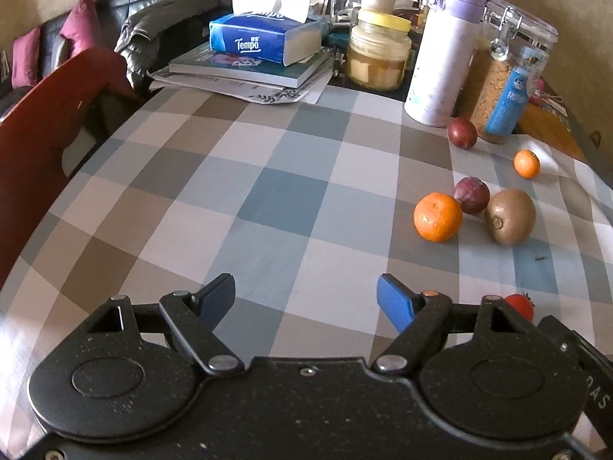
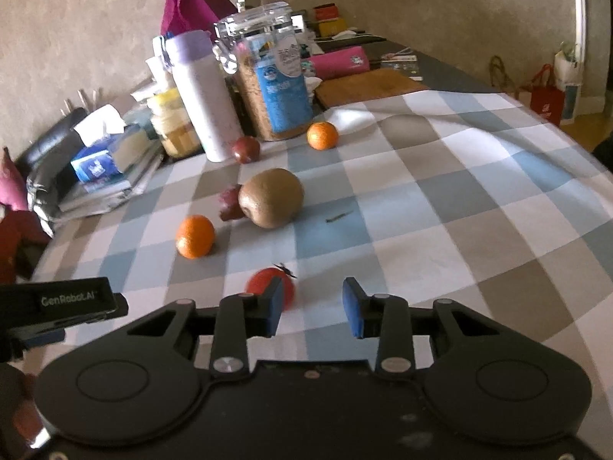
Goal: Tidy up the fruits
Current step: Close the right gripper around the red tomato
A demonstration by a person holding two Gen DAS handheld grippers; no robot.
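Observation:
Several fruits lie on the checked tablecloth (image 1: 283,195). In the left wrist view a tangerine (image 1: 438,216), a dark plum (image 1: 471,195) and a kiwi (image 1: 509,216) cluster at the right. Farther back are a small tangerine (image 1: 526,163) and another plum (image 1: 462,132). My left gripper (image 1: 305,281) is open over bare cloth, left of the cluster. A red tomato (image 2: 264,285) sits just behind the left finger of my right gripper (image 2: 313,285), outside the gap. Those jaws stand half apart with only cloth between them. Beyond lie the kiwi (image 2: 271,196) and a tangerine (image 2: 194,236).
A lilac bottle (image 1: 444,53), a clip-top jar (image 1: 505,73), a yellow-lidded jar (image 1: 377,51) and a tissue box (image 1: 264,38) on books line the table's far side. A red-brown chair back (image 1: 49,122) stands at the left edge. A black labelled housing (image 2: 57,301) shows low left.

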